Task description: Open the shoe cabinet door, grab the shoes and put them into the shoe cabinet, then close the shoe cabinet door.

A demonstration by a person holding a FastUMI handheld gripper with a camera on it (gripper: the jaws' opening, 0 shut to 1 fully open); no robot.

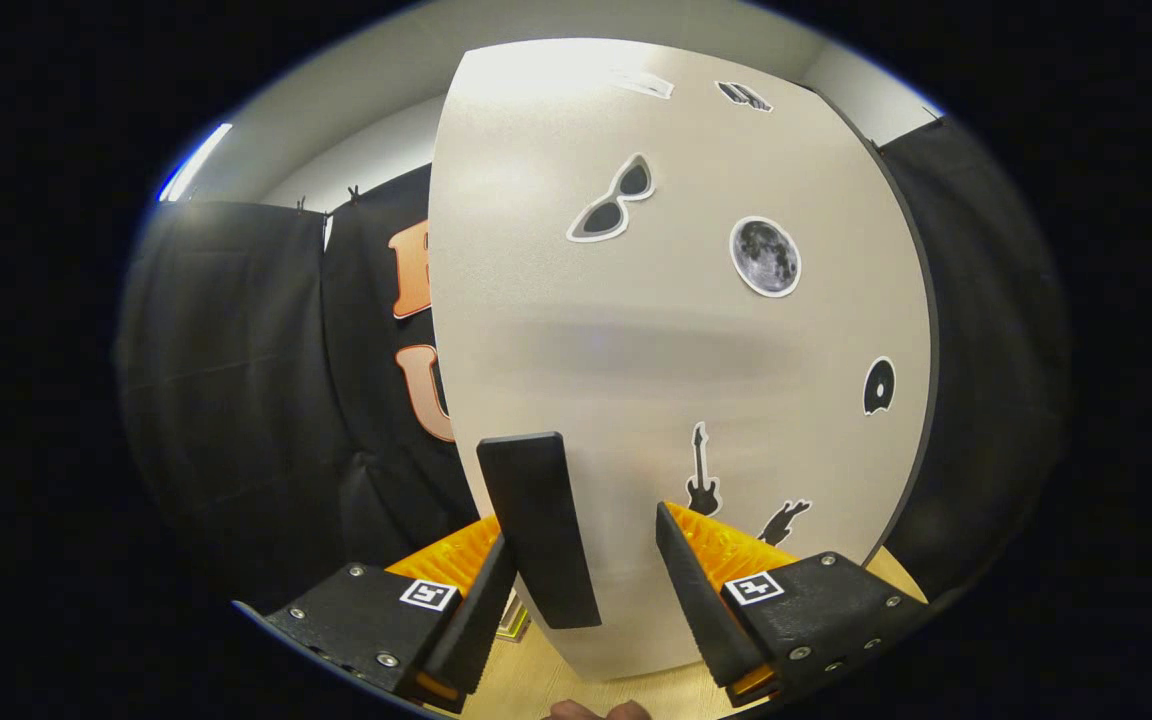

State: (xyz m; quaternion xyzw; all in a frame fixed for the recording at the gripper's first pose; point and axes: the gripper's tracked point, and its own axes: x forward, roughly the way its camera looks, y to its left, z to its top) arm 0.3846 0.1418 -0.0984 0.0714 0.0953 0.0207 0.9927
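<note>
The shoe cabinet door (676,330) stands right in front of the jaws (581,585), a pale panel dotted with stickers: sunglasses (616,200), a moon (765,256), a guitar (702,475). Its dark handle (539,525) rises in the gap between the jaws, close against the left finger (476,610), while the right finger (701,590) stands clearly apart from it, so the jaws are spread open and clamp nothing. Below the door's lower edge a strip of light wooden floor (546,680) shows, with fingertips of a person's hand (596,711) just behind the jaws
</note>
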